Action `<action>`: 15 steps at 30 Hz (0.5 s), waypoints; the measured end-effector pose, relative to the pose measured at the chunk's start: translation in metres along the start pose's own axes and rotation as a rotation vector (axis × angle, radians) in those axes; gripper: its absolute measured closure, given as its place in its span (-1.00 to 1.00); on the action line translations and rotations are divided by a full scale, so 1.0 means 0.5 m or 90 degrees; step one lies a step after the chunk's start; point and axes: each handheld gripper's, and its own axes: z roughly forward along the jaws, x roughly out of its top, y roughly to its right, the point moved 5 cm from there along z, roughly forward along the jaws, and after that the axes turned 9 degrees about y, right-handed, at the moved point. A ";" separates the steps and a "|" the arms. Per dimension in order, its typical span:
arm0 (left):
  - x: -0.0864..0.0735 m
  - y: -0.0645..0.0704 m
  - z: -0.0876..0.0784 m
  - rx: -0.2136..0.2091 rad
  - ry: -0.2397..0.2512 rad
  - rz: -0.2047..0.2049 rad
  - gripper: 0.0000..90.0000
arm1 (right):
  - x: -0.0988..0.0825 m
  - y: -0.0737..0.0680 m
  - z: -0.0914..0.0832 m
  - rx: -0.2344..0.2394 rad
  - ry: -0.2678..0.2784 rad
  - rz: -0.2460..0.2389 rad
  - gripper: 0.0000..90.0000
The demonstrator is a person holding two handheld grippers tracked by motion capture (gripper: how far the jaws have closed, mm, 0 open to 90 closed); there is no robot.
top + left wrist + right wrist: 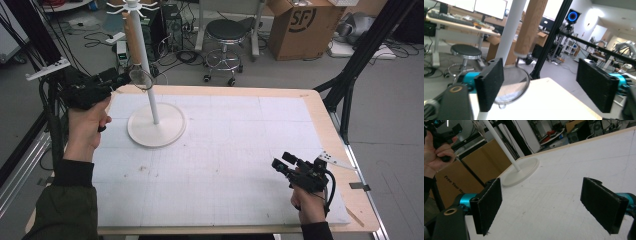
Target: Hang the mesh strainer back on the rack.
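While your left hand (86, 125) is raised at the far left corner of the table, it levels the left gripper (121, 78) toward the white stand. Its two black ribbed jaws stand wide apart, and in the left gripper view (540, 86) nothing is pressed between the pads. The small round wire-mesh strainer with a cork-brown cylindrical handle (512, 83) hangs just ahead of the jaws; its mesh bowl sits partly behind the left pad, whether touching it I cannot tell, and well clear of the right pad. From above, that strainer (140, 77) hangs beside the pole of the white stand with a round flat base (156, 131), handle upward along the pole, bowl at the bottom, right at your left gripper's tips. The stand's pole rises to a crown of short white pegs, and its base rests on the white gridded mat (235, 150) covering the pale wooden table (320, 107).

Your right hand (310, 202) rests low near the table's near right corner, holding the right gripper (280, 162) angled toward the middle of the mat. Its jaws are also spread wide with nothing between them, as the right gripper view (541, 206) shows, only bare mat beyond.
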 end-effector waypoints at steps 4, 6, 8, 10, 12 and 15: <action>-0.015 0.007 -0.011 -0.007 -0.012 -0.003 -0.60 | -0.001 -0.004 0.003 0.001 0.000 -0.005 -0.62; -0.024 0.012 -0.019 -0.008 -0.013 0.001 -0.60 | -0.002 -0.007 0.003 0.000 -0.002 -0.006 -0.62; -0.035 0.016 -0.029 -0.008 -0.020 0.010 -0.60 | -0.003 -0.008 0.004 -0.002 -0.002 -0.012 -0.62; -0.050 0.022 -0.037 -0.001 -0.023 0.015 -0.60 | -0.005 -0.012 0.006 -0.003 -0.006 -0.014 -0.62; -0.066 0.024 -0.047 0.000 -0.028 0.023 -0.59 | -0.007 -0.015 0.008 -0.003 -0.007 -0.023 -0.62; -0.084 0.025 -0.062 0.006 -0.028 0.032 -0.57 | -0.008 -0.019 0.011 -0.003 -0.010 -0.031 -0.62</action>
